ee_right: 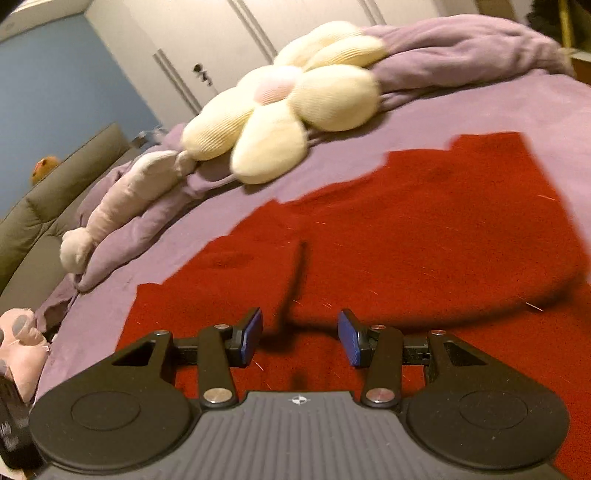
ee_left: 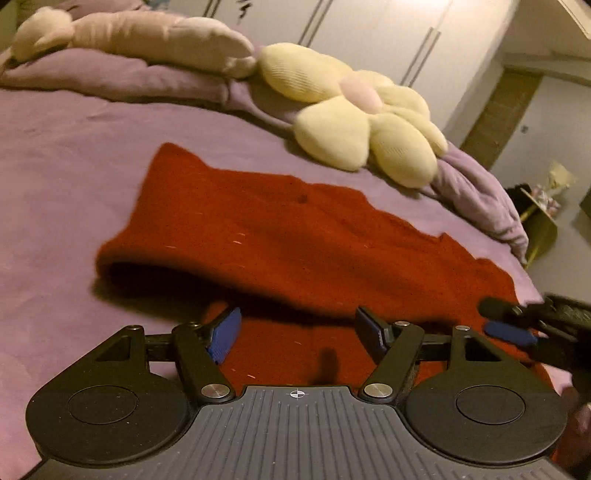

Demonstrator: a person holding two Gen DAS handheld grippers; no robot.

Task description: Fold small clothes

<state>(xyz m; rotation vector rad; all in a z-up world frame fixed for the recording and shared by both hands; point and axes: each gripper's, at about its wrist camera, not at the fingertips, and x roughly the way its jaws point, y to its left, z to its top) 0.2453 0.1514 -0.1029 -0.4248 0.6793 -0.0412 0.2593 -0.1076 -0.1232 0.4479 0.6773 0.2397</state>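
A red knit garment (ee_left: 295, 236) lies on the purple bedsheet (ee_left: 55, 166), partly folded over itself with a rolled fold at its left. My left gripper (ee_left: 297, 332) is open and empty, just above the garment's near edge. The right gripper's blue-padded tip (ee_left: 509, 330) shows at the right edge of the left wrist view. In the right wrist view the same red garment (ee_right: 406, 240) fills the middle, with a fold ridge running away from the camera. My right gripper (ee_right: 300, 338) is open and empty, low over the garment.
A cream flower-shaped cushion (ee_left: 365, 114) (ee_right: 280, 107) and a bunched purple duvet (ee_left: 480, 199) (ee_right: 461, 48) lie beyond the garment. A pale plush toy (ee_right: 122, 199) lies along the duvet. White wardrobe doors (ee_left: 369, 29) stand behind. The bed edge drops at the far right (ee_left: 535, 266).
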